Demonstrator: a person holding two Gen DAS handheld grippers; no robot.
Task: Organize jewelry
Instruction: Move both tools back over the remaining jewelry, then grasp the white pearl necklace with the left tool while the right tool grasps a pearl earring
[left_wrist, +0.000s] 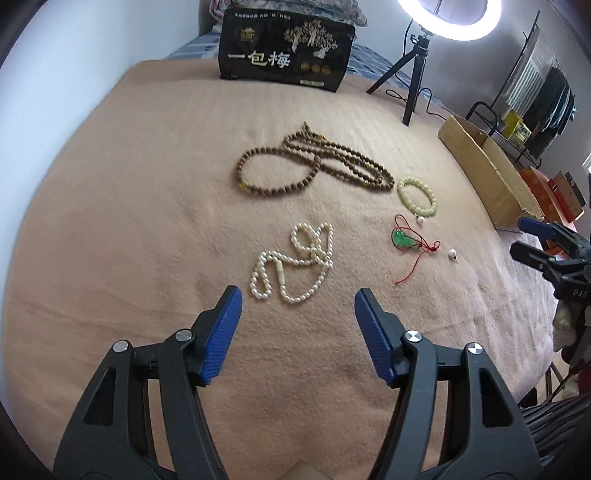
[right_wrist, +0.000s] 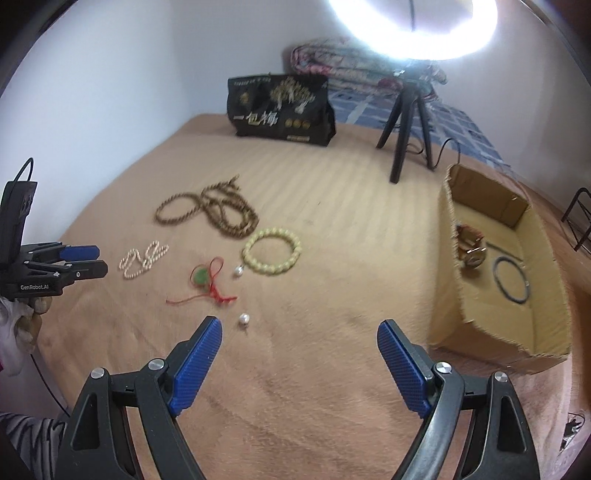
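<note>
Jewelry lies on a tan blanket (left_wrist: 129, 221). A white pearl necklace (left_wrist: 291, 258) lies just ahead of my open, empty left gripper (left_wrist: 298, 295); it also shows in the right wrist view (right_wrist: 142, 260). A brown bead necklace (left_wrist: 314, 162) lies beyond. A pale yellow bead bracelet (right_wrist: 271, 251), a green pendant on red cord (right_wrist: 201, 277) and two loose pearl earrings (right_wrist: 243, 319) lie ahead of my open, empty right gripper (right_wrist: 299, 328). A cardboard box (right_wrist: 472, 325) to the right holds a dark bangle (right_wrist: 511, 275) and a gold piece (right_wrist: 471, 251).
A black snack bag (left_wrist: 284, 51) stands at the far edge. A ring light on a tripod (right_wrist: 406, 122) stands at the back right with its cable trailing. A folded quilt (right_wrist: 351, 66) lies behind. Shelves and boxes (left_wrist: 554, 192) stand beyond the bed's right edge.
</note>
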